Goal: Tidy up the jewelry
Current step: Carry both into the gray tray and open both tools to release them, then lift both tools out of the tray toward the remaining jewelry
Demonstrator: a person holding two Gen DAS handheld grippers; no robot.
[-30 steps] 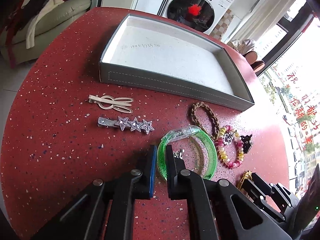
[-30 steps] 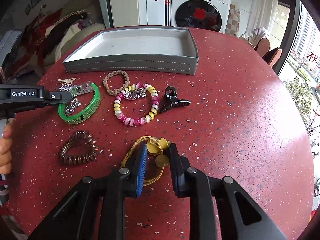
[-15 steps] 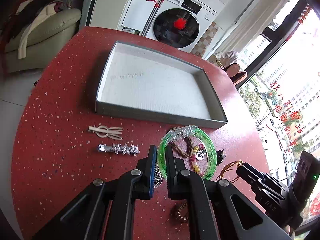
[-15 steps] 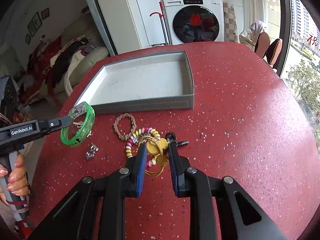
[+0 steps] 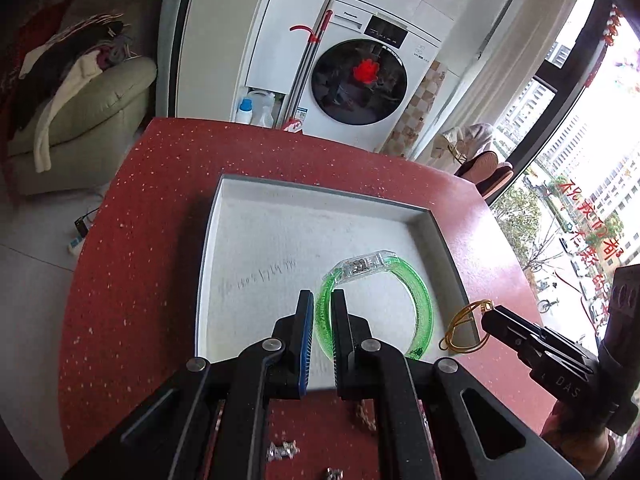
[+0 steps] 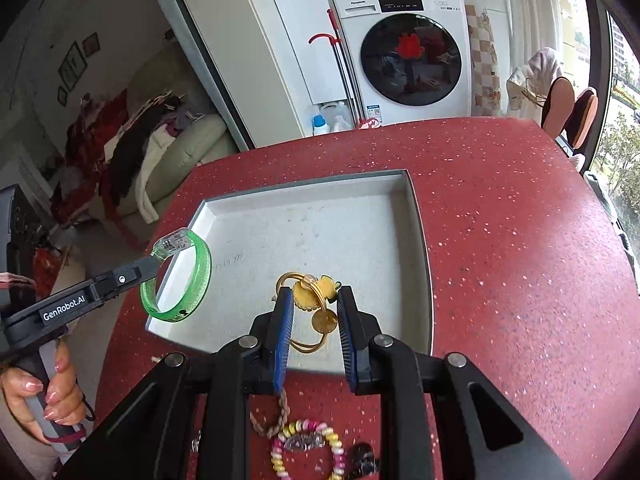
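Left gripper (image 5: pixel 320 312), angled steeply downward, jaws narrow and clamped on the rim of the green bangle (image 5: pixel 420 304); the bangle hangs above the grey tray (image 5: pixel 208 248), apparently carried there for sorting. Right gripper (image 6: pixel 314 316), pitched down likewise, pinches the gold hair tie (image 6: pixel 316 300) with its yellow charms over the tray's near edge. Braided bracelet (image 6: pixel 272 416), beaded bracelet (image 6: pixel 308 448) and black claw clip (image 6: pixel 362 458) lie on the red table (image 6: pixel 520 260), awaiting collection.
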